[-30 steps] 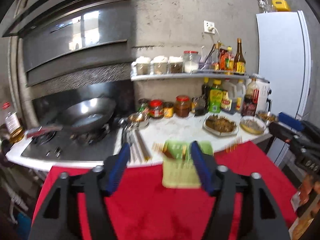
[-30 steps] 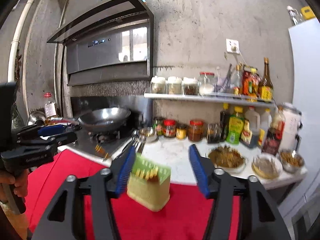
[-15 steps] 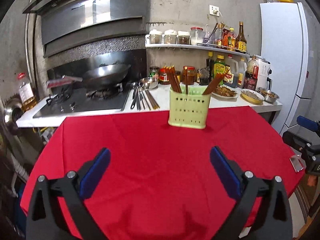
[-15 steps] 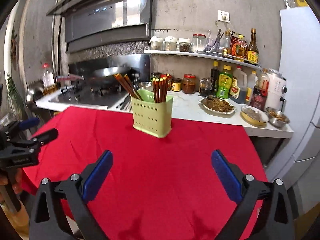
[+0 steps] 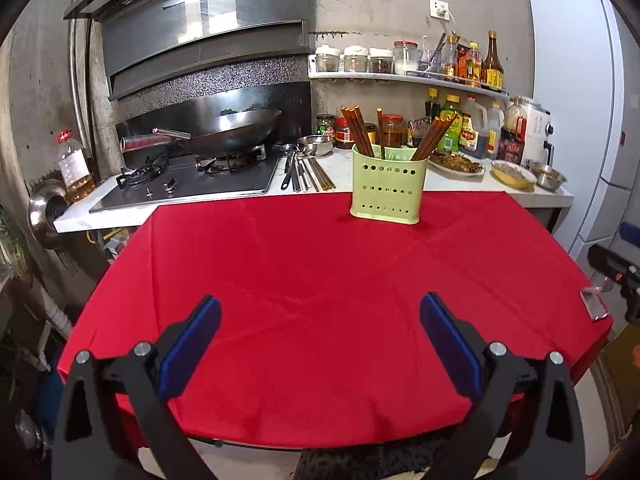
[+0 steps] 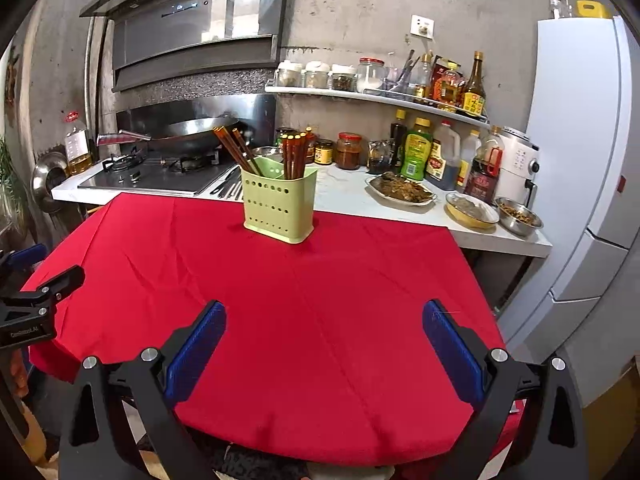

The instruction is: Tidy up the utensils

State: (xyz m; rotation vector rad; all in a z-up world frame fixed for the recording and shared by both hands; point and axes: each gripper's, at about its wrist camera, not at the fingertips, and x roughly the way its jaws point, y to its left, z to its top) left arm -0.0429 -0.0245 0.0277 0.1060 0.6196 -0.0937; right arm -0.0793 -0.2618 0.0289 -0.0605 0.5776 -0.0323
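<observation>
The round table under a red cloth (image 5: 320,280) carries 1 pale green perforated plastic utensil holder (image 5: 387,189) at its far edge, well ahead of my left gripper (image 5: 320,320) and right gripper (image 6: 324,320); both gape wide, empty. 3 clusters of brown wooden chopsticks (image 5: 358,130) stand inside it.

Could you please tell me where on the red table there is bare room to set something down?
The red tablecloth is bare from the green chopstick holder forward to both open grippers, left and right. The white counter behind is crowded with jars, bottles, dishes and loose utensils.
</observation>
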